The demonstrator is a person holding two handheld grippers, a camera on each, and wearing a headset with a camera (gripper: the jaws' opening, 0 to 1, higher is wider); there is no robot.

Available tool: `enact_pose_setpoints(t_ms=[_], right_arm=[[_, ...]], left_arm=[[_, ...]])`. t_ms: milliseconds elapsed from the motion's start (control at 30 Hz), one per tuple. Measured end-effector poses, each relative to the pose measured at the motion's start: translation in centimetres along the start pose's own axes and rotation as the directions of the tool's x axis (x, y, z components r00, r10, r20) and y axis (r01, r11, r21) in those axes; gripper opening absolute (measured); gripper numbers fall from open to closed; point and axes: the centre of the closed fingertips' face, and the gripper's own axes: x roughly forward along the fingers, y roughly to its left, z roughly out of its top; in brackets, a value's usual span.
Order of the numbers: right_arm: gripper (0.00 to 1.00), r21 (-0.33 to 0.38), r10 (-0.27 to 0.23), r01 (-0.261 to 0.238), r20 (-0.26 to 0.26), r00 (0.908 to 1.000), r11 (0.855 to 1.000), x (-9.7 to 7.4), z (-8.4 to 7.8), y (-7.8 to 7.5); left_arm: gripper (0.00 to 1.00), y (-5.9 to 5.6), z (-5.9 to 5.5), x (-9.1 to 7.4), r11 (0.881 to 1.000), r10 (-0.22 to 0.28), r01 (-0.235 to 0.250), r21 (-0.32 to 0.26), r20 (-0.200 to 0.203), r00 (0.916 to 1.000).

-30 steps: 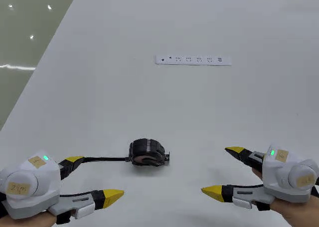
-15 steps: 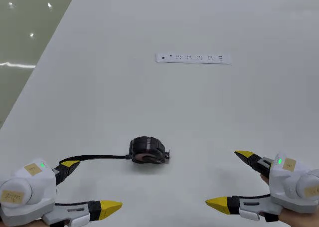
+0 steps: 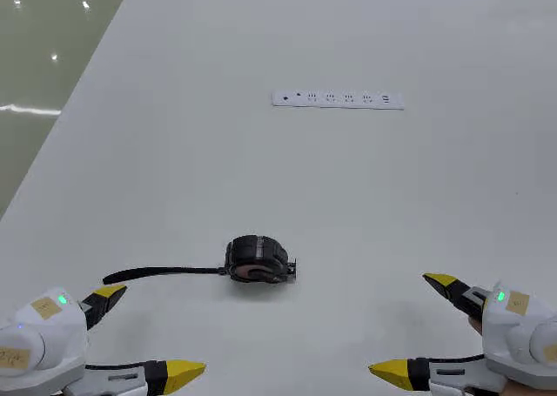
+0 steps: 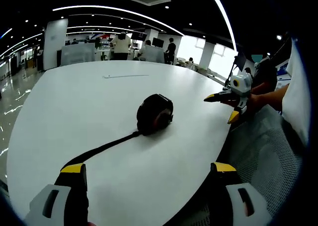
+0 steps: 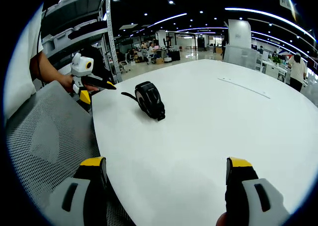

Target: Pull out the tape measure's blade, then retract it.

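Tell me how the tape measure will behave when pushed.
The tape measure looks compact and rigid, so it would probably slide on the smooth table rather than deform. Its black strap lies curved, so it is likely floppy.

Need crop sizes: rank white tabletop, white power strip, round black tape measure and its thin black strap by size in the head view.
1. White tabletop.
2. White power strip and round black tape measure: unranked; strip longer but farther, case bulkier.
3. Thin black strap.
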Motion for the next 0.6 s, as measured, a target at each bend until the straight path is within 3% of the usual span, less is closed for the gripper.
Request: enact_pose_setpoints(t_ms=[367, 600], right_arm=[[1.0, 0.005, -0.016, 0.016, -0.015, 0.9998, 1.0, -0.9, -1.1, 0.5], [1.0, 0.006, -0.025, 0.025, -0.019, 0.9995, 1.0, -1.4, -1.6, 0.5]], left_arm=[[1.0, 0.5, -0.5, -0.5, 1.0, 0.012, -0.012, -0.005, 0.012, 0.9999], [1.0, 0.2, -0.8, -0.6, 1.0, 0.002, -0.002, -0.009, 0.006, 1.0]])
